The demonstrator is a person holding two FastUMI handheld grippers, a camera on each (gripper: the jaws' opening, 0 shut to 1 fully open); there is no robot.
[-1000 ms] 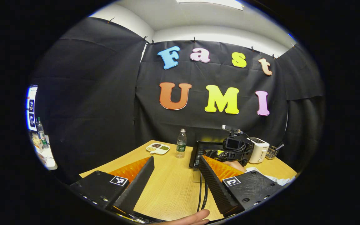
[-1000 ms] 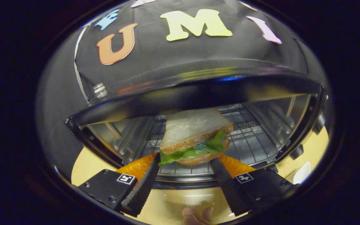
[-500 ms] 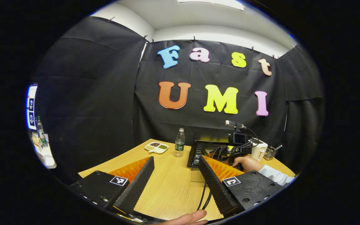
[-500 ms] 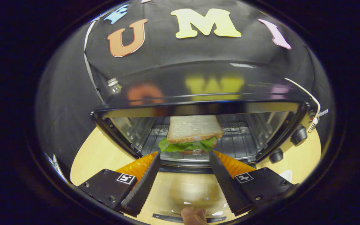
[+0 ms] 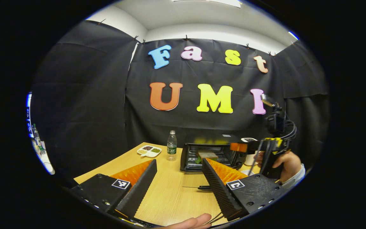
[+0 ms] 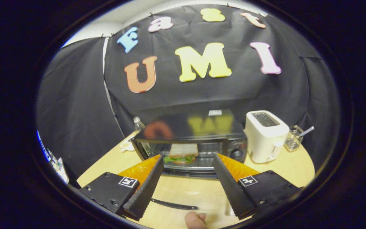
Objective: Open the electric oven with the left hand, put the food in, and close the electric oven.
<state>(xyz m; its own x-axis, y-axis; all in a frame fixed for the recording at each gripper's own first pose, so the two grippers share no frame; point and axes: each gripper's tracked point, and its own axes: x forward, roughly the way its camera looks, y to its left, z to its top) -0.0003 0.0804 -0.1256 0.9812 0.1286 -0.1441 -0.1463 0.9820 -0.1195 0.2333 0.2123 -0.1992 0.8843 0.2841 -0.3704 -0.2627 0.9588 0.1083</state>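
Now both my jaws gape, empty: left gripper [image 5: 178, 178], right gripper [image 6: 187, 175]. Sandwich [image 6: 181, 154] sits on the rack inside the electric oven [image 6: 189, 140] on the bench [image 6: 195, 194]. Door hangs down, glassy, probably stiff-hinged; I'd lift by its handle [image 6: 173, 204].

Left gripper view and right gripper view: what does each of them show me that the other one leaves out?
Left gripper view: a person's hand and sleeve, gripping a handle with cables. Right gripper view: a white toaster and a wire holder with a utensil in it. Both: the oven with its door down, the sandwich inside, a water bottle and the wooden table.
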